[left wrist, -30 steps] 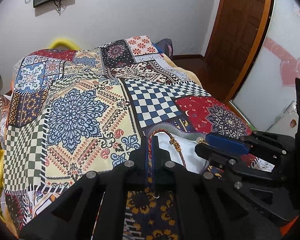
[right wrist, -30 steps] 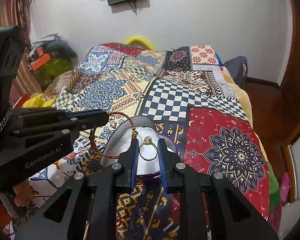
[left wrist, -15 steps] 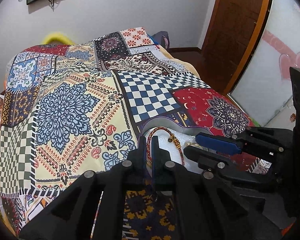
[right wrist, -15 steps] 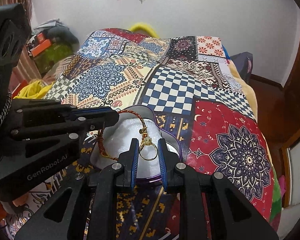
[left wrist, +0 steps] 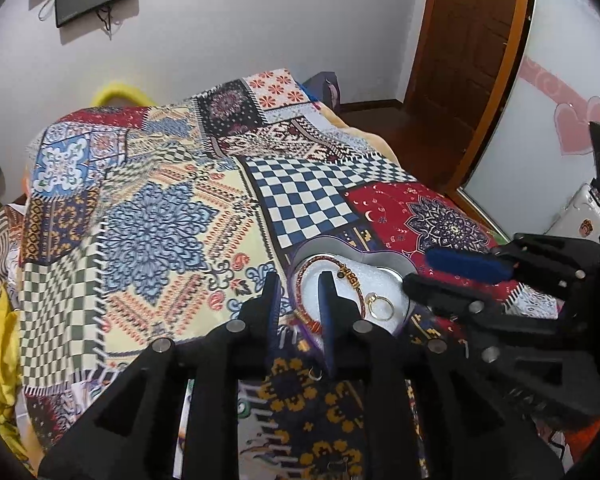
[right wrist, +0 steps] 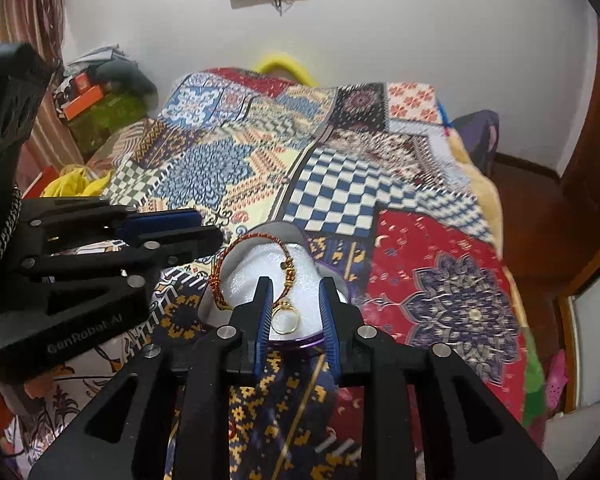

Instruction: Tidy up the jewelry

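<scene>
Both grippers (left wrist: pixel 298 280) (right wrist: pixel 295 286) were black plastic with blue finger pads (right wrist: pixel 265 320), silver screws (right wrist: pixel 223 332), and "GenRobot.AI" lettering (right wrist: pixel 83 333).

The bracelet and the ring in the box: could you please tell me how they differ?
The bracelet is a large red-and-gold braided loop with gold beads; the ring is a small, plain gold band. The bracelet drapes over the box's left edge; the ring lies wholly on the white padding, between the right gripper's open fingers. Neither is gripped.
</scene>
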`<action>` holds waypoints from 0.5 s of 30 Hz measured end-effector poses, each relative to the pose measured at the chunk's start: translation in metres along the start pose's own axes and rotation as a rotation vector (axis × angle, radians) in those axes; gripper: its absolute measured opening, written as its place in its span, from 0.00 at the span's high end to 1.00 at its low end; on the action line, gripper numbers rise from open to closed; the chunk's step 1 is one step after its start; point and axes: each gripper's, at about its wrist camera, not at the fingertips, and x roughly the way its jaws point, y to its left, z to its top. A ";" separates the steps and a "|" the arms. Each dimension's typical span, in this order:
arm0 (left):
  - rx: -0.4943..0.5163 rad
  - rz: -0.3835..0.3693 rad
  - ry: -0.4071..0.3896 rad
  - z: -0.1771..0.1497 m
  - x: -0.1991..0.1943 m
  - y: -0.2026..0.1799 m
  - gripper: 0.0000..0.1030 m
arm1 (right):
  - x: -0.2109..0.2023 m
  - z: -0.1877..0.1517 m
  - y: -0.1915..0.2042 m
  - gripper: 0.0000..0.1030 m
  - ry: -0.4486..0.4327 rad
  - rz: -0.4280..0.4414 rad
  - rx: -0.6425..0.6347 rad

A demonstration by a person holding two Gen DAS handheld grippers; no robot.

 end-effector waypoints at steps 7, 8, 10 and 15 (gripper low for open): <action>-0.018 0.022 -0.049 -0.004 -0.040 0.007 0.73 | -0.039 0.000 0.009 0.77 -0.069 -0.035 -0.024; -0.018 0.027 -0.056 -0.006 -0.046 0.008 0.72 | -0.042 0.000 0.009 0.75 -0.074 -0.034 -0.026; -0.013 0.032 -0.060 -0.009 -0.055 0.008 0.72 | -0.052 -0.003 0.013 0.71 -0.091 -0.040 -0.031; 0.000 0.041 -0.052 -0.027 -0.070 0.008 0.70 | -0.064 -0.012 0.023 0.66 -0.106 -0.049 -0.059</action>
